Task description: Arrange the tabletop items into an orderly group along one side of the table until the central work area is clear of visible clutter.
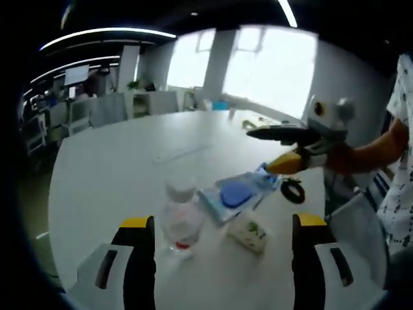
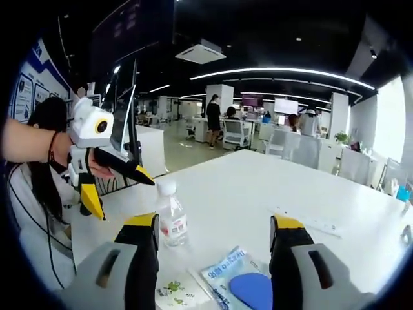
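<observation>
Spread left claw before clear plastic bottle, crinkly blue packet; right claw likewise spread.

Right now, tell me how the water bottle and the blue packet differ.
The water bottle stands upright; the blue packet lies flat on the table. The bottle is clear plastic with a white cap and a red-marked label; the packet is a light blue pouch with a darker blue oval on it. The bottle is rigid and round, the packet thin and soft-looking. Both sit ungripped near the table's edge.
</observation>
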